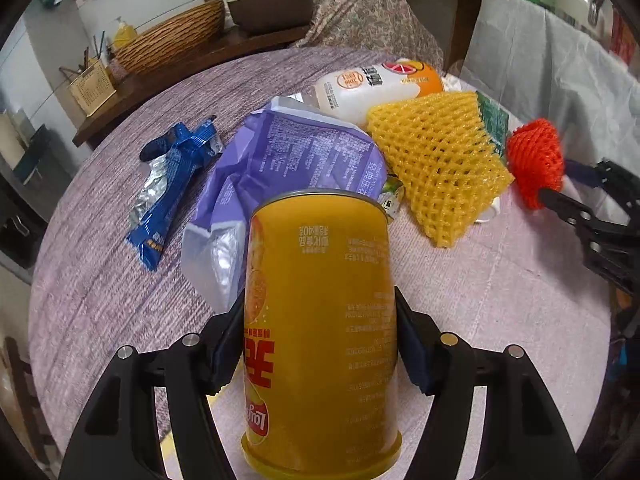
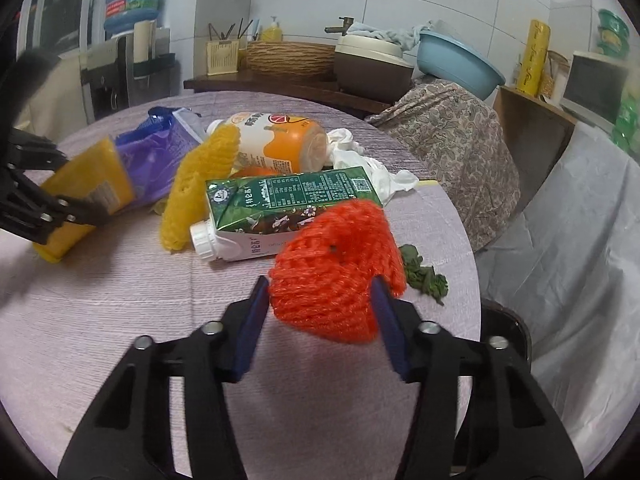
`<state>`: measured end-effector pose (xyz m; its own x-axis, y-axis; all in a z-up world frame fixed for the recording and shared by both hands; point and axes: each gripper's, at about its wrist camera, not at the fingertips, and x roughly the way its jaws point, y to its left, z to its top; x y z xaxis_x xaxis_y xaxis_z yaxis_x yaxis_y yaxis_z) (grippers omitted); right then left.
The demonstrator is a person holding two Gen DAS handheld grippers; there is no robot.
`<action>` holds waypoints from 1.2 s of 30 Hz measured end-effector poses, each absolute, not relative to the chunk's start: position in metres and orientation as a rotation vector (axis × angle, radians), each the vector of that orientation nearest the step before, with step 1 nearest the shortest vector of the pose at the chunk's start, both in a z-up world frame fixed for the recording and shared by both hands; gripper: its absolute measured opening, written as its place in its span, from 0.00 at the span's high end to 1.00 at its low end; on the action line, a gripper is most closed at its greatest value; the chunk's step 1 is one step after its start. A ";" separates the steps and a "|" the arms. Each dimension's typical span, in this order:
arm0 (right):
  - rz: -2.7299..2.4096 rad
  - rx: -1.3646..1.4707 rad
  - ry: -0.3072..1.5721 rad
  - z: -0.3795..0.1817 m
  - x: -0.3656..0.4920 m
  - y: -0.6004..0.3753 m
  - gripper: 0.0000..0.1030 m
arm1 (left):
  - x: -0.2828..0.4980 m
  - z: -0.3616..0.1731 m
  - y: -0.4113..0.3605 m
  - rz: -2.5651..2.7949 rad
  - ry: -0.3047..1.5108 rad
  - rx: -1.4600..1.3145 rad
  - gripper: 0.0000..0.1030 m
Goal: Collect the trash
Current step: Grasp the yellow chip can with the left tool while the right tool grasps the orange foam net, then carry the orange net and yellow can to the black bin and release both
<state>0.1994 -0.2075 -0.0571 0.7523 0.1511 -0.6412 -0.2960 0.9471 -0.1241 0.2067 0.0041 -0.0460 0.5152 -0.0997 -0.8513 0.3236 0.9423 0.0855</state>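
Right wrist view alone: green carton (image 2: 288, 196) behind right claw (image 2: 320, 312) clamped on red foam net (image 2: 332, 276); left claw (image 1: 320, 340) gripping yellow can (image 1: 320, 320)

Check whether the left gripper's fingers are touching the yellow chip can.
Touching. The left wrist view shows both fingers of the left gripper pressed flat against opposite sides of the yellow chip can, with no gap on either side.

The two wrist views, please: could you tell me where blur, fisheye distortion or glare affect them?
Left wrist view: sharp overall, the yellow can in the left gripper crisp; the fisheye bends the table edge; soft glare on the blue wrapper's foil. Right wrist view: the orange foam net in the right gripper is smeared by motion blur, and dark vignetting fills the corners.
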 end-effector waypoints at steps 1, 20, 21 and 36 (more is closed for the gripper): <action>0.244 -0.226 0.681 -0.058 0.201 -0.208 0.69 | 0.204 -0.046 0.006 -0.253 0.989 0.234 0.36; 0.339 0.071 0.574 -0.030 0.113 -0.292 0.80 | 0.142 -0.005 -0.074 -0.470 0.774 0.148 0.36; 0.307 0.085 0.572 -0.031 0.113 -0.305 0.80 | 0.142 -0.005 -0.086 -0.491 0.768 0.155 0.36; 0.021 0.344 1.053 -0.208 0.230 -0.460 0.80 | 0.196 -0.011 -0.297 -0.736 0.813 0.187 0.36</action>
